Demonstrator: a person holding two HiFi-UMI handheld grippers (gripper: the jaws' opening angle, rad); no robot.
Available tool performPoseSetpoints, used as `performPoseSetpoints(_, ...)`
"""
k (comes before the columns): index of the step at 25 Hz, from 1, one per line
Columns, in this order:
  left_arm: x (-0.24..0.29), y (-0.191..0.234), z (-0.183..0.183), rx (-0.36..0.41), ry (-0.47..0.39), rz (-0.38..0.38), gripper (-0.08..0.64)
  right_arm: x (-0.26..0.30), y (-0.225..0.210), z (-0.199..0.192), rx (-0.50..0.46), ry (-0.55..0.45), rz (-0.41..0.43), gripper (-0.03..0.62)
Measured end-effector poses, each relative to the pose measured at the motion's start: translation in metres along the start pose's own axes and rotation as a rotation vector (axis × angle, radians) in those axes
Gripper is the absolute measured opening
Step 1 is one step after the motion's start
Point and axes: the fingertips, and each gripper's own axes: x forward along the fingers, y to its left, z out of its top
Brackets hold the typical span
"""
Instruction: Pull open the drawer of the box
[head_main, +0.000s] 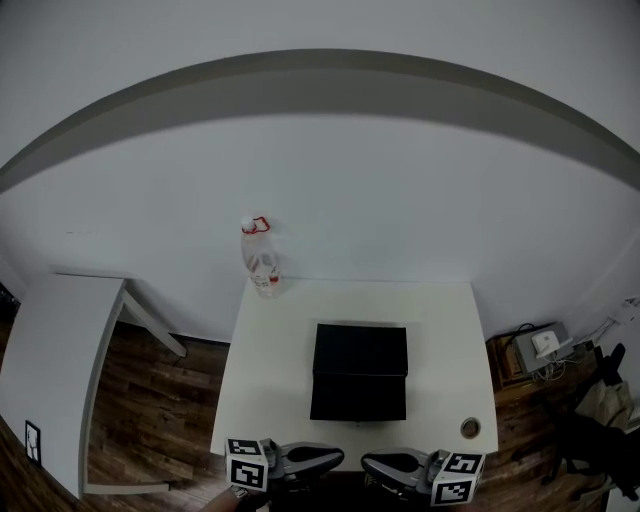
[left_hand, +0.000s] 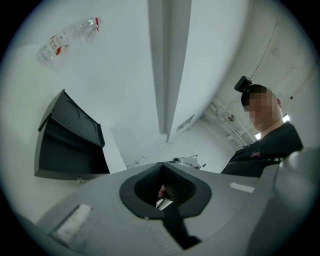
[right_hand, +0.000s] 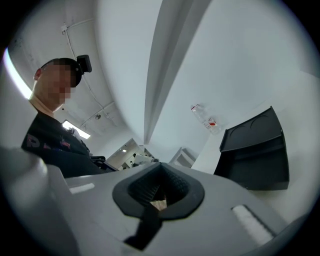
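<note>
A clear bottle (head_main: 262, 258) stands at the white table's (head_main: 440, 330) back-left corner.

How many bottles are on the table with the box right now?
1: the clear plastic bottle with a red cap stands at the white table's far left corner, beyond the black box.

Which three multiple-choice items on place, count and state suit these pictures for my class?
1. Where does the clear plastic bottle with the red cap stand?
A: far left corner of the white rectangular table. B: the floor. C: its near right corner.
2. How many black rectangular boxes are there?
A: three. B: two. C: one.
3. How are the left gripper's fingers?
A: wide apart. B: shut, empty. C: closed on the bottle.
Key: 1 A, seen at that corner; 2 C, a single box; 3 B, fingers meet, nothing between.
</note>
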Motion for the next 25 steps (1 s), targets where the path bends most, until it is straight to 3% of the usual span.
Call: performPoseSetpoints(25, 0.005, 0.015, 0.008, -0.015, -0.006, 0.028, 0.0, -0.008, -0.017, 0.005, 0.059, -0.048, -0.039, 0.003)
